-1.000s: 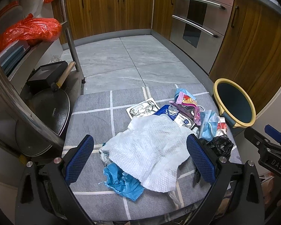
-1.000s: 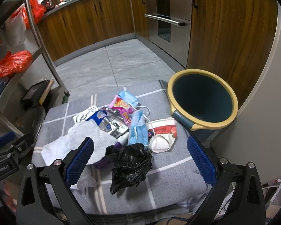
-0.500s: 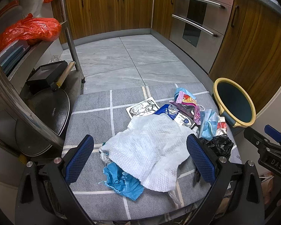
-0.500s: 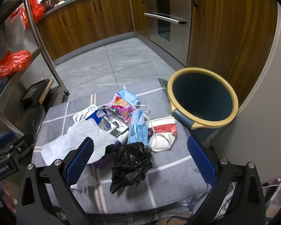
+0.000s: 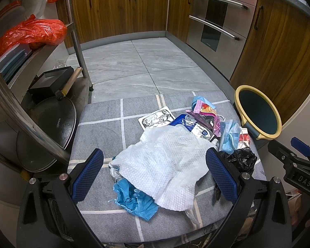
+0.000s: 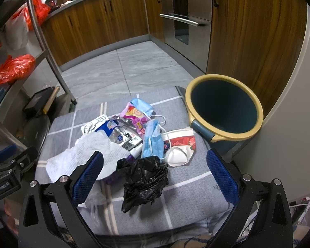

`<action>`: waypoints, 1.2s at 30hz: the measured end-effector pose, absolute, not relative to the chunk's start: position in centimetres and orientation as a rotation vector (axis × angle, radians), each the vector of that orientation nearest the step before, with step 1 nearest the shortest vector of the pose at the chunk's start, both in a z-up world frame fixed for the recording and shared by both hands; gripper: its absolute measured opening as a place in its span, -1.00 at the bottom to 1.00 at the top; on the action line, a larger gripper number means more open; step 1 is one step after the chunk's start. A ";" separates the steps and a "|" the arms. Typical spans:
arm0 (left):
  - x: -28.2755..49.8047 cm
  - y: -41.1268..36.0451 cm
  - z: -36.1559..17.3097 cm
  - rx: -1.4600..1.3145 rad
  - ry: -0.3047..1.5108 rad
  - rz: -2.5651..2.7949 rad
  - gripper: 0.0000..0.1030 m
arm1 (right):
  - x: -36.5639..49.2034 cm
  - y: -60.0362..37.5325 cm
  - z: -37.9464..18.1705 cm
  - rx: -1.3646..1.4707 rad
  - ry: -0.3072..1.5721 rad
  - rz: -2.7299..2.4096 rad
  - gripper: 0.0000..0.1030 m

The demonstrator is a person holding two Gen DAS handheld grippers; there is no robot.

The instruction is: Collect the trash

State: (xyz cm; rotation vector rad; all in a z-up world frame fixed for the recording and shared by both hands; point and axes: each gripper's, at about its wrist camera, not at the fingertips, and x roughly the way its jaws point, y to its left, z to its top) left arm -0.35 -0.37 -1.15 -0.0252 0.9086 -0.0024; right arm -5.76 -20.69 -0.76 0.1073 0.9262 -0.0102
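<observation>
Both the left tongs and right tongs hung spread apart, empty. A white wipe and black bag lay below on the grey cushion, beside the bin.

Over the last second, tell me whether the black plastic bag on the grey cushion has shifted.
No. In the right wrist view the black plastic bag sits as before, just in front of the blue face mask, left of the bin.
</observation>
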 end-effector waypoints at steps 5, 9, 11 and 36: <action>-0.4 -0.5 -1.3 -0.031 0.910 0.001 0.90 | -5.8 -20.7 -0.8 0.106 0.926 -0.008 0.93; -0.5 -0.2 -0.9 -0.045 0.897 -0.001 0.90 | -5.7 -20.7 -0.7 0.108 0.926 -0.008 0.93; -0.6 -0.1 -0.6 -0.042 0.883 -0.005 0.90 | -5.7 -20.7 -0.8 0.109 0.927 -0.009 0.93; 0.9 0.8 -1.1 -0.006 0.883 -0.084 0.87 | -4.6 -22.7 -1.9 0.233 0.979 0.043 0.87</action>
